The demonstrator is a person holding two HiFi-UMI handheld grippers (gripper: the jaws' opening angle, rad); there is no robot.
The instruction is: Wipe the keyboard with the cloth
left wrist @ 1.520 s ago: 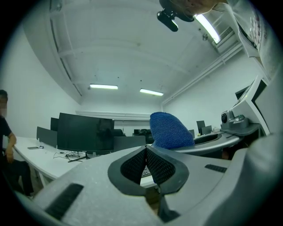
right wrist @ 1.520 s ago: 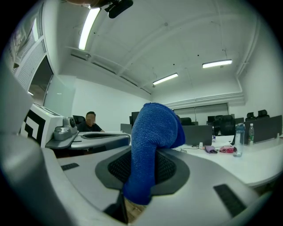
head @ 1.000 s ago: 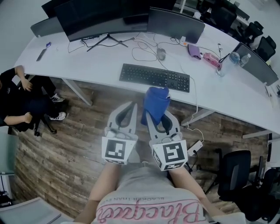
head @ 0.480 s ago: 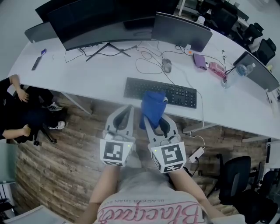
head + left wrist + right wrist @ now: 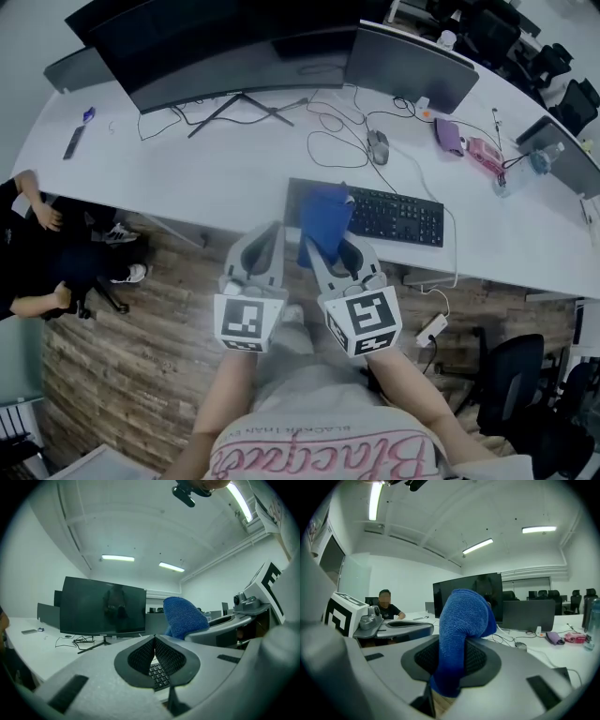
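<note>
Open-plan office, long white desk point(image 5: 234, 178) across the upper half of head view, wood floor point(image 5: 122, 347) below it. Dark monitors point(image 5: 234, 47) sit at the upper left, with a mouse point(image 5: 378, 145) and loose cables behind the keyboard.

- Keyboard point(image 5: 394, 214): black, flat on the desk near its front edge, right of frame centre.
- Cloth point(image 5: 323, 217): blue, bunched, pinched in the right gripper point(image 5: 323, 251). Right gripper view shows the jaws clamped on its lower part, with the rest standing up past the tips as a rounded wad. In head view the wad overlaps the keyboard's left end.
- Left gripper point(image 5: 270, 234): just beside the right one, lower centre of frame. Its jaws are closed tip to tip with nothing between them. Its own view shows keys only through the gap below the pads.
- A seated person point(image 5: 37, 253) is at the far left edge, not involved.

Status, my read:
- Pickup is done and the cloth is lined up with the keyboard's left end.
- I can't tell whether the cloth is touching the keys. Both gripper views look out level across the desk, so I'd guess it's held above them.
- No sign of any wiping, so count the whole pass across to the numpad end as remaining.
- Next, the wad needs to tip down onto the keys.
</note>
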